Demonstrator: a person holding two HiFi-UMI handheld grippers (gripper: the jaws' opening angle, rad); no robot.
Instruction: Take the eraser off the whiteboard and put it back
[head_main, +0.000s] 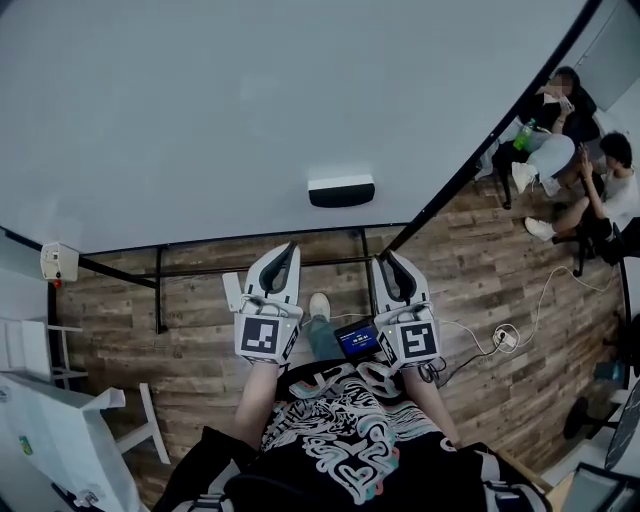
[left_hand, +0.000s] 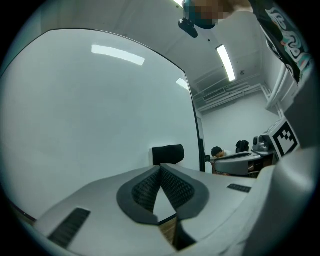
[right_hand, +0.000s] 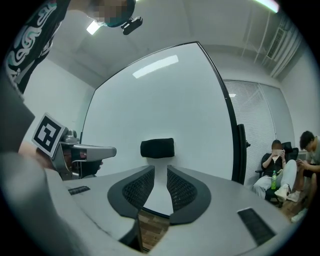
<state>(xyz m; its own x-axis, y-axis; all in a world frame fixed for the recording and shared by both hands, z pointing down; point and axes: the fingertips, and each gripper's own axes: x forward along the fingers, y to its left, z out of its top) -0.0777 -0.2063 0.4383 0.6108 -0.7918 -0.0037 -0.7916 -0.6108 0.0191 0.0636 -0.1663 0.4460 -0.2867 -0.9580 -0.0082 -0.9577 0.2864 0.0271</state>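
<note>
Eraser (head_main: 341, 190) sits on the whiteboard (head_main: 200, 110), apart from the 2 grippers. Left gripper (head_main: 290, 248): jaws together, empty. Right gripper (head_main: 385, 258): jaws slightly parted, empty. Risk: so narrow a gap would likely butt the eraser and knock it off.

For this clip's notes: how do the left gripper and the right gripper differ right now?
Jaws: the left gripper has its tips meeting, while the right gripper has its tips slightly apart.
Position: in the head view the eraser on the whiteboard lies ahead and to the right of the left gripper, but ahead and to the left of the right gripper.
Shared: both are empty, point at the whiteboard and are short of the eraser.
</note>
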